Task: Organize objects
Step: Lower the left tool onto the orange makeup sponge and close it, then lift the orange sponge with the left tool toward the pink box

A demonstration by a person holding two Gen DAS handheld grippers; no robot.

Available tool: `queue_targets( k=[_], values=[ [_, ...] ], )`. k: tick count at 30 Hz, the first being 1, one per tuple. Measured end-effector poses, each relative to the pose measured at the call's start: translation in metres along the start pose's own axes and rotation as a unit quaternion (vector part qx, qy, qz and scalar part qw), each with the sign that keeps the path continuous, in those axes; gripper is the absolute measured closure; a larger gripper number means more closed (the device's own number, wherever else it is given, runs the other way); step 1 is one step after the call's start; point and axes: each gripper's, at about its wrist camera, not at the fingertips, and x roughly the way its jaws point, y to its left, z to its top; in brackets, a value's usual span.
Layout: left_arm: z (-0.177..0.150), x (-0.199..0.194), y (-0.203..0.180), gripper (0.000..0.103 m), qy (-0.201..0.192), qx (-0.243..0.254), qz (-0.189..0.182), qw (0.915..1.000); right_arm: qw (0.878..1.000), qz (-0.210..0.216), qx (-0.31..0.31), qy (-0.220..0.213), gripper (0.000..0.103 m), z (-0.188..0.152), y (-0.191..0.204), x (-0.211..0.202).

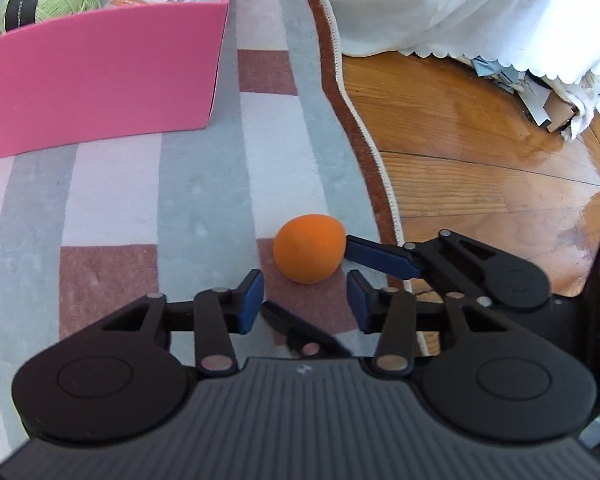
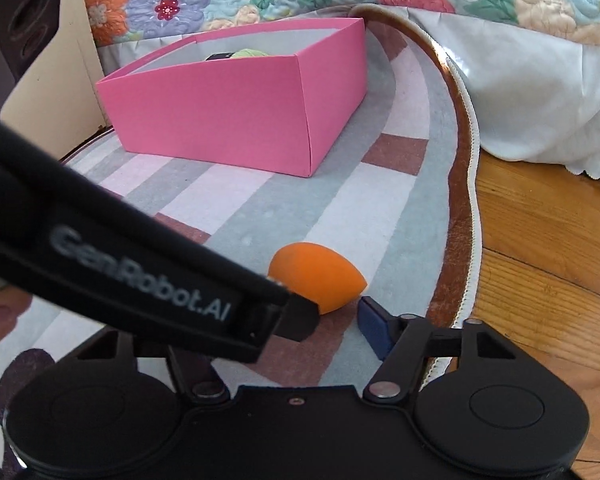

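Your left gripper (image 1: 305, 298) stands partly open on nothing, the orange sponge (image 1: 309, 254) just beyond its pads on the striped rug (image 1: 112, 200). Your right gripper (image 1: 354, 258) touches the sponge's right side with one finger; its grip is unclear. The pink box (image 1: 100, 72) sits far left.

Matt orange sponge (image 1: 309, 253), glossy wooden floor (image 1: 480, 152); smooth pink cardboard box (image 1: 100, 80), woven rug (image 1: 112, 200)
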Motion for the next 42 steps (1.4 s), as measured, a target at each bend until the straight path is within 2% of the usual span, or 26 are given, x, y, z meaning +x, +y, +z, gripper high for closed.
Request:
queue_targets(
  k=[3, 8, 10, 16, 17, 18, 19, 20, 21, 23, 25, 28, 30, 34, 37, 42],
  values=[
    [-0.002, 0.004, 0.004, 0.072, -0.009, 0.003, -0.007, 0.9999, 1.0, -0.009, -0.014, -0.001, 0.042, -0.001, 0.002, 0.0],
    [-0.005, 0.005, 0.011, 0.075, -0.021, -0.009, -0.027, 0.9994, 1.0, -0.01, -0.024, -0.006, 0.05, -0.003, 0.002, -0.002],
    [-0.005, 0.004, 0.012, 0.077, -0.021, -0.01, -0.03, 0.9993, 0.999, -0.013, -0.028, -0.013, 0.056, -0.005, 0.001, -0.003],
    [-0.004, 0.003, 0.016, 0.077, -0.017, -0.021, -0.038, 0.9989, 0.999, -0.024, -0.039, -0.017, 0.058, -0.008, 0.005, -0.006],
    [-0.004, 0.001, 0.016, 0.077, -0.019, -0.021, -0.038, 0.9989, 0.999, -0.026, -0.038, -0.016, 0.052, -0.008, 0.005, -0.006],
    [-0.003, -0.001, 0.016, 0.078, -0.022, -0.021, -0.036, 0.9989, 0.999, -0.03, -0.038, -0.015, 0.039, -0.008, 0.004, -0.006],
    [-0.002, -0.003, 0.017, 0.078, -0.024, -0.023, -0.041, 0.9986, 0.999, -0.035, -0.038, -0.015, 0.032, -0.007, 0.002, -0.007],
    [-0.001, -0.004, 0.02, 0.077, -0.027, -0.032, -0.055, 0.9976, 0.998, -0.039, -0.036, -0.019, 0.02, -0.006, 0.0, -0.007],
    [0.001, -0.006, 0.023, 0.074, -0.03, -0.044, -0.064, 0.9965, 0.998, -0.04, -0.034, -0.024, 0.016, -0.006, -0.002, -0.008],
    [0.005, -0.007, 0.024, 0.073, -0.037, -0.051, -0.068, 0.9957, 0.999, -0.022, -0.027, -0.024, 0.016, -0.002, -0.008, -0.007],
    [0.008, -0.007, 0.021, 0.066, -0.041, -0.041, -0.06, 0.9965, 1.0, 0.001, -0.02, -0.017, 0.016, 0.003, -0.012, -0.004],
    [0.01, -0.002, 0.018, 0.067, -0.045, -0.036, -0.039, 0.9976, 1.0, 0.012, -0.008, -0.011, 0.023, 0.006, -0.014, 0.004],
    [0.01, 0.001, 0.018, 0.07, -0.048, -0.048, -0.037, 0.997, 1.0, 0.016, 0.006, -0.009, 0.041, 0.005, -0.015, 0.008],
    [0.004, -0.013, 0.009, 0.071, -0.055, -0.019, -0.023, 0.998, 0.999, 0.002, -0.002, -0.036, 0.046, 0.007, -0.003, -0.006],
    [0.0, -0.034, 0.008, 0.071, -0.062, -0.029, -0.027, 0.9973, 0.999, 0.001, -0.002, -0.04, 0.048, 0.011, 0.005, -0.023],
    [-0.001, -0.072, 0.002, 0.071, -0.042, -0.026, -0.015, 0.9987, 0.999, -0.002, -0.019, -0.032, 0.049, 0.022, 0.03, -0.052]
  ],
)
